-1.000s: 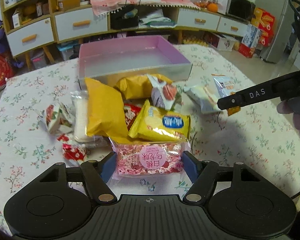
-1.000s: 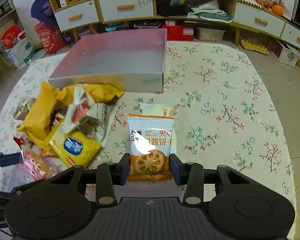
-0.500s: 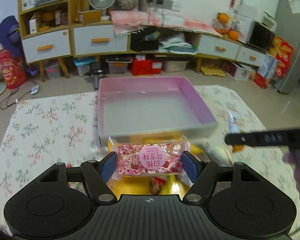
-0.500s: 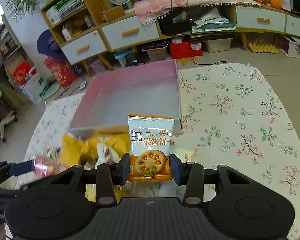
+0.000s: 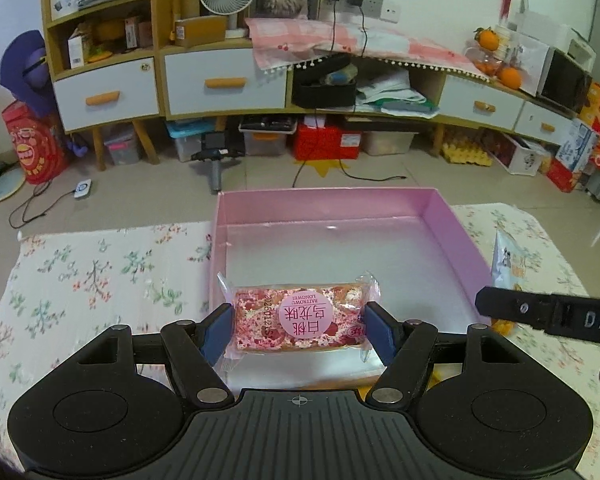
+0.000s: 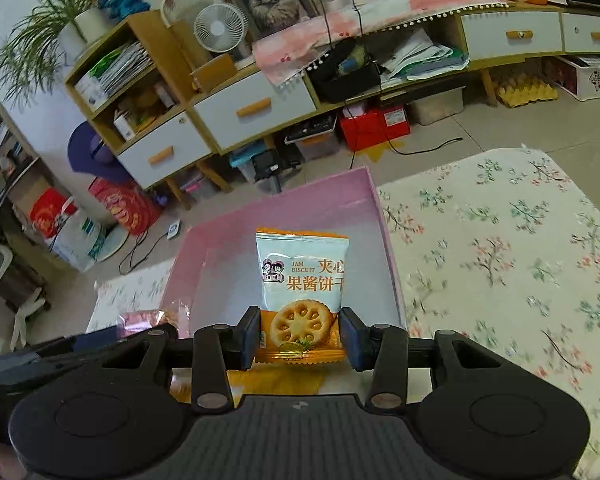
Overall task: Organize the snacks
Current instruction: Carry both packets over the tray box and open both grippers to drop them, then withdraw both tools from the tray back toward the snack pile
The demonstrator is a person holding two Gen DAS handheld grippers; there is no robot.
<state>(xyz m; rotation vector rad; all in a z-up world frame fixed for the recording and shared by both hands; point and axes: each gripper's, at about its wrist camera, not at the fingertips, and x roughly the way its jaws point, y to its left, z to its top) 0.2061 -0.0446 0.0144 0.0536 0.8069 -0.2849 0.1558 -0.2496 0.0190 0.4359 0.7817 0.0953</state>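
My left gripper [image 5: 299, 335] is shut on a pink snack packet [image 5: 300, 322] with a round pink label, held lengthwise above the near end of the pink box [image 5: 456, 236]. The box floor under it is bare and silvery. My right gripper [image 6: 300, 336] is shut on a light-blue and orange jam biscuit packet [image 6: 302, 280], upright above the same pink box [image 6: 386, 224]. In the left wrist view a finger of the right gripper [image 5: 548, 314] and the biscuit packet [image 5: 508, 260] show at the right. In the right wrist view the pink packet [image 6: 146, 318] shows at the lower left.
The box sits on a table with a floral cloth [image 5: 100, 272], which spreads wide to the right [image 6: 500, 260]. A yellow wrapper [image 6: 284, 380] shows below the right gripper. Beyond the table are a tiled floor, cables, storage bins and a wooden cabinet with drawers [image 5: 220, 80].
Both grippers lifted their packets off the table and carried them forward over the pink box. The snack pile has dropped out of the left wrist view. Both views rolled slightly.
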